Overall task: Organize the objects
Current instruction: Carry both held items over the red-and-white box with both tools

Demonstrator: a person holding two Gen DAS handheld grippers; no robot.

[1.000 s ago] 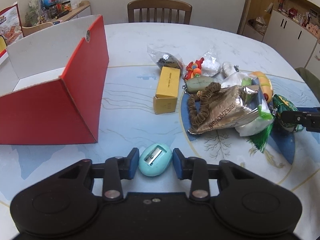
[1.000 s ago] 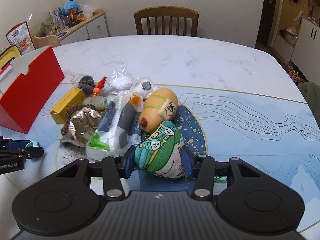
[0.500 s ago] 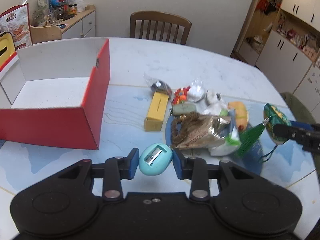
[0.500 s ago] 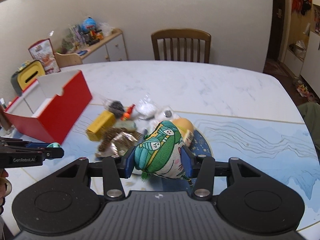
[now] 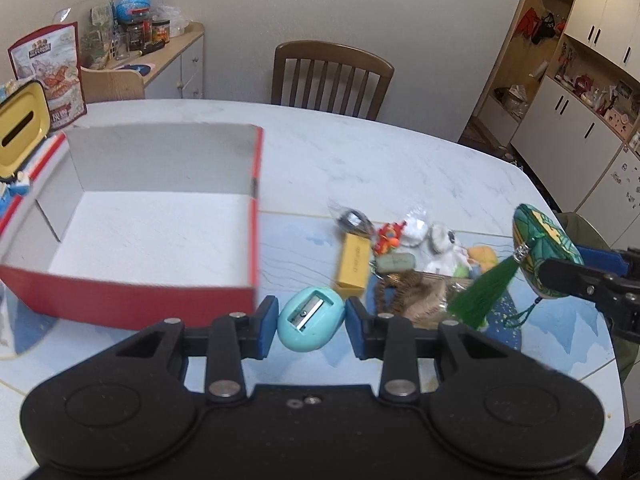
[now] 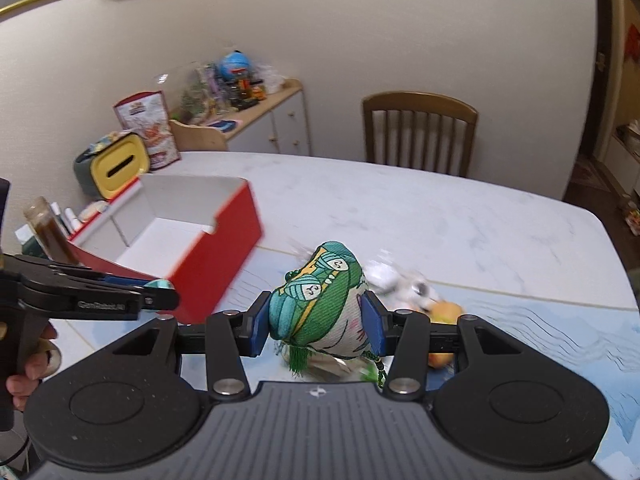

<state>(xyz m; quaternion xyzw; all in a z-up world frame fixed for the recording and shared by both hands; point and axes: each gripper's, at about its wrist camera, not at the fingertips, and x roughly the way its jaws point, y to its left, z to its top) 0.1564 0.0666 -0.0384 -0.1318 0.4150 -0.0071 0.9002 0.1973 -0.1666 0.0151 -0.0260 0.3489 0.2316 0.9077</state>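
Our left gripper (image 5: 311, 324) holds the teal egg-shaped sharpener (image 5: 311, 319) between its blue pads, raised above the surface (image 5: 400, 168) just right of the open red box (image 5: 132, 304). Our right gripper (image 6: 316, 326) clamps the green embroidered pouch (image 6: 318, 300), its tassel (image 5: 480, 294) hanging, lifted over the pile with the yellow box (image 5: 353, 266) and plush toys (image 5: 444, 246).
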